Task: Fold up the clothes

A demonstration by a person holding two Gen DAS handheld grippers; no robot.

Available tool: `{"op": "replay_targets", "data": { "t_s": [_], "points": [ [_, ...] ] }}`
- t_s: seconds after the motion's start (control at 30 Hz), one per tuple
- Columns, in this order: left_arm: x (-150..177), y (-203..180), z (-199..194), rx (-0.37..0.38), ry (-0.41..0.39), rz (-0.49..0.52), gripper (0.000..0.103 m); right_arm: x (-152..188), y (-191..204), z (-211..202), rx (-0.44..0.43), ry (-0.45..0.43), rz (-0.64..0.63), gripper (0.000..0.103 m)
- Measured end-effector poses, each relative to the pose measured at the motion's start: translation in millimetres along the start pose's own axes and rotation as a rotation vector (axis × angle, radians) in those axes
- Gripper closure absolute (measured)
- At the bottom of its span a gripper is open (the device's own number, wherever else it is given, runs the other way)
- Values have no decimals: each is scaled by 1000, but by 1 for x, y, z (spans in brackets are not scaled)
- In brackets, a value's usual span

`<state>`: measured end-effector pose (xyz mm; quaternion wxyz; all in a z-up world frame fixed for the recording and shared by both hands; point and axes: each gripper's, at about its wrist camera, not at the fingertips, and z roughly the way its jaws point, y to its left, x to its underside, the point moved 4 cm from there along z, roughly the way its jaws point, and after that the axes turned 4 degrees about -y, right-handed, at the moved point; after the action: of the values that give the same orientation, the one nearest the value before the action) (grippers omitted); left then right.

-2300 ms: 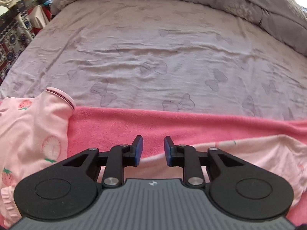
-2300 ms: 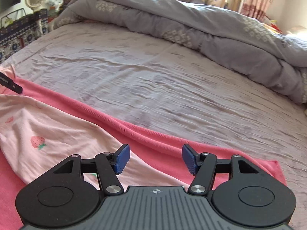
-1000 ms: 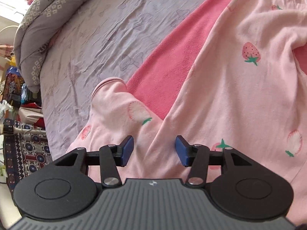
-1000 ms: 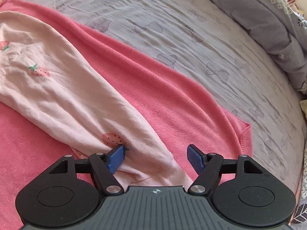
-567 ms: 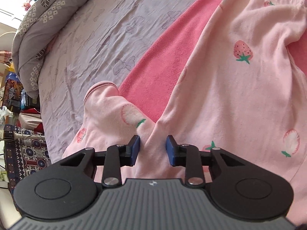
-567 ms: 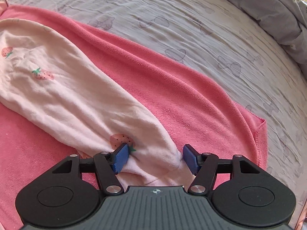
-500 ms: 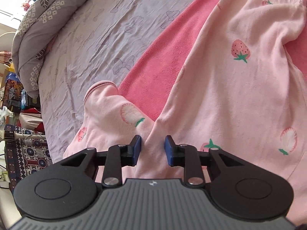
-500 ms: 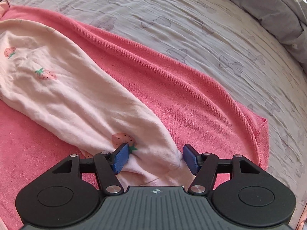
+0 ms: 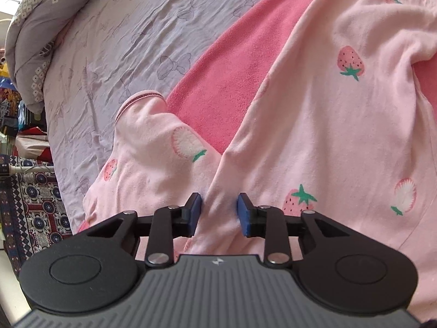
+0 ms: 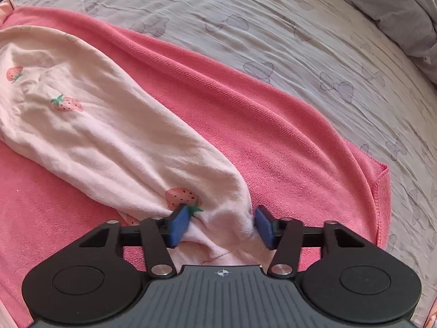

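Note:
A pale pink garment (image 9: 314, 109) printed with strawberries lies on a coral-pink towel (image 9: 218, 82). In the left wrist view its short sleeve with a striped cuff (image 9: 142, 95) points up-left. My left gripper (image 9: 218, 214) points steeply down where that sleeve joins the body. Its jaws are closing, and both blue pads press a raised fold of the cloth. In the right wrist view the garment (image 10: 95, 136) narrows to a bunched end. My right gripper (image 10: 221, 227) is closing on that end, and its pads touch the cloth on both sides.
The towel (image 10: 273, 136) lies on a lilac bed sheet (image 10: 300, 41) with a faint bow print, its corner at the right. A grey flowered duvet (image 9: 41, 13) is heaped along the far side. A patterned cloth (image 9: 35, 205) and clutter stand beyond the bed's left edge.
Both grippers tipped down from a level view across the bed onto the garment. Both pairs of jaws then narrowed, and the cloth between each pair gathered.

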<state>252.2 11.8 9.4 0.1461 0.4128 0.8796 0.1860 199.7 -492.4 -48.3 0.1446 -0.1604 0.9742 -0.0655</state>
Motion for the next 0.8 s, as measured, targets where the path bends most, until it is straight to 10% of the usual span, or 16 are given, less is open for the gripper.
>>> {"op": "replay_targets", "data": {
  "t_s": [0.1,0.8],
  "points": [
    [3,-8,-11,-66,-30,-13,99,-1,12,-10,45,-12,-44,92],
    [49,-14,-119,-256,-231,-114,100,80,13,-130,240,-115,104,96]
  ]
}}
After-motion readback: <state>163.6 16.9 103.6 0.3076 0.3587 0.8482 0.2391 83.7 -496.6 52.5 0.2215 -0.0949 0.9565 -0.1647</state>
